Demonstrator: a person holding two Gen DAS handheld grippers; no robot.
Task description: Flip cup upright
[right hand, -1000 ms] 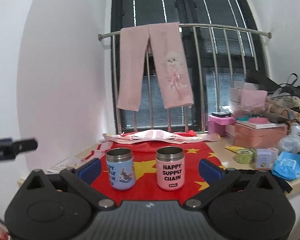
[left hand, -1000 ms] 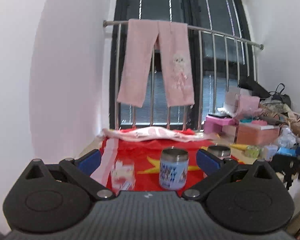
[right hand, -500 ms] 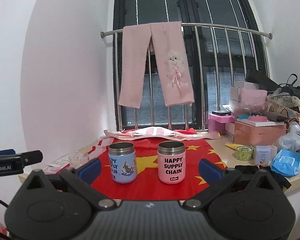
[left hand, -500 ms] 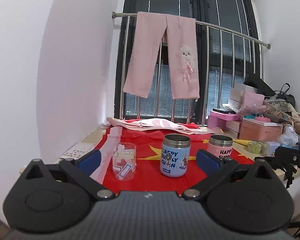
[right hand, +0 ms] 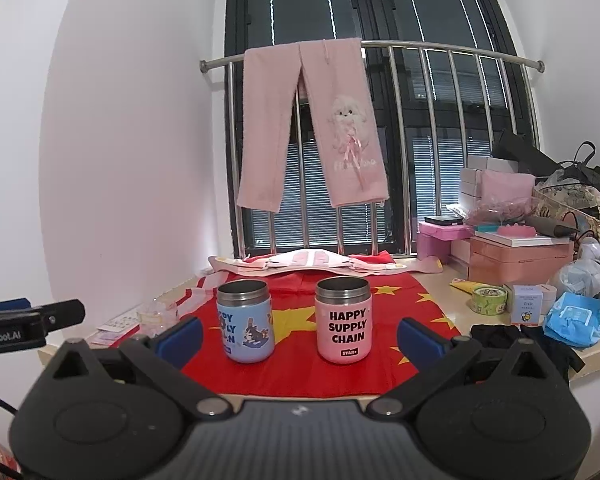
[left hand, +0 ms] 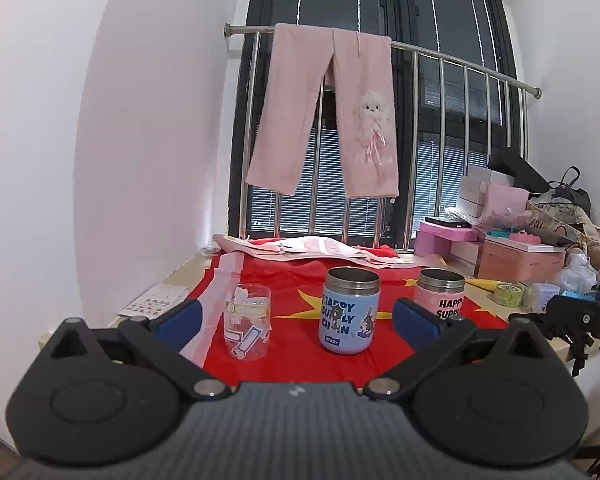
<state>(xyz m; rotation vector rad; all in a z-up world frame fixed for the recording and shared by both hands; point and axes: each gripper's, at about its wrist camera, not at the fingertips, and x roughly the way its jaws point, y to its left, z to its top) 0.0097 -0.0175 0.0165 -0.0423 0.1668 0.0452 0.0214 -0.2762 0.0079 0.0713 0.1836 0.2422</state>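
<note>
A clear cup [left hand: 247, 322] with stickers stands low left of centre on the red cloth [left hand: 296, 344], near its edge. Left gripper [left hand: 296, 318] and right gripper [right hand: 300, 334] both gape wide, holding nothing.

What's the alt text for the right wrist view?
An open right claw faces two steel-rimmed mugs standing mouth-up on a red flag cloth: a blue cartoon mug on the left, a pink "HAPPY SUPPLY CHAIN" mug on the right. Pink trousers hang on the window rail behind.
</note>
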